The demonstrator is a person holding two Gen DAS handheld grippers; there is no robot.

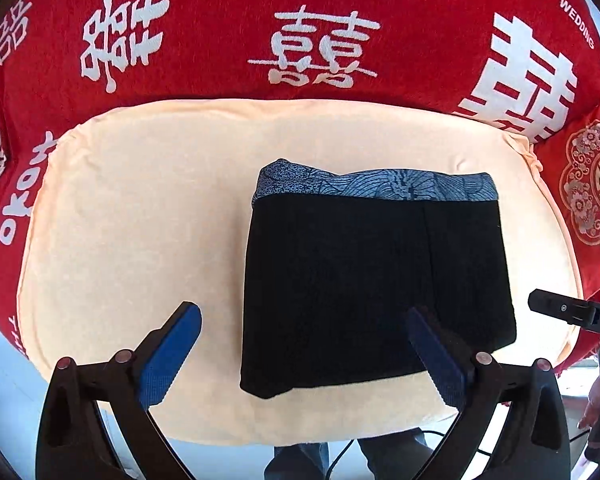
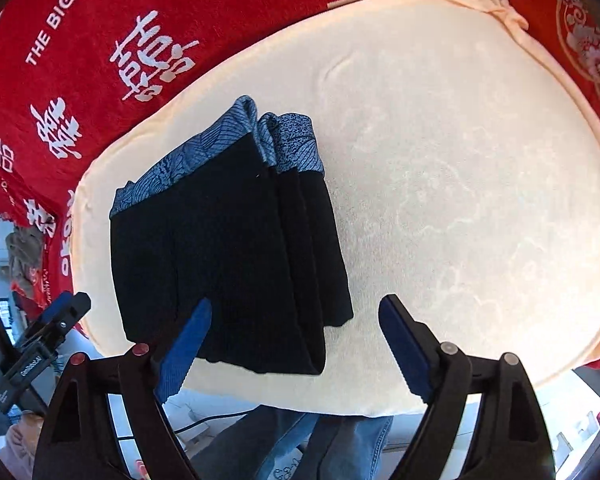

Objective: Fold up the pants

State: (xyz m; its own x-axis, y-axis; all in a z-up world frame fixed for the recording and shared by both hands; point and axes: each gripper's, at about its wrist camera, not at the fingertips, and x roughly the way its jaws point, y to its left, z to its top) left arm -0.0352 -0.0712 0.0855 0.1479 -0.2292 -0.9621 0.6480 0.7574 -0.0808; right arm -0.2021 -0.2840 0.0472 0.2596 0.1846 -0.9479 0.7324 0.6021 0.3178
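I see a red blanket (image 1: 228,12) w/ white characters spread over the far side, and on it a big peach cushion (image 1: 140,208) that carries the work. Black pants (image 1: 340,280) lie folded into a compact rectangle on the cushion, blue patterned waistband (image 1: 380,188) on the far edge, stacked fold layers showing along one side in the right wrist view. My left gripper (image 1: 300,350) hangs above the near edge of the pants, jaws spread wide, nothing between them, blue pads clear of the fabric. My right gripper (image 2: 296,336) is just beside it over the near corner, jaws also spread, not pinching anything. Below the cushion edge, blue jeans (image 2: 300,440) of the person standing there.
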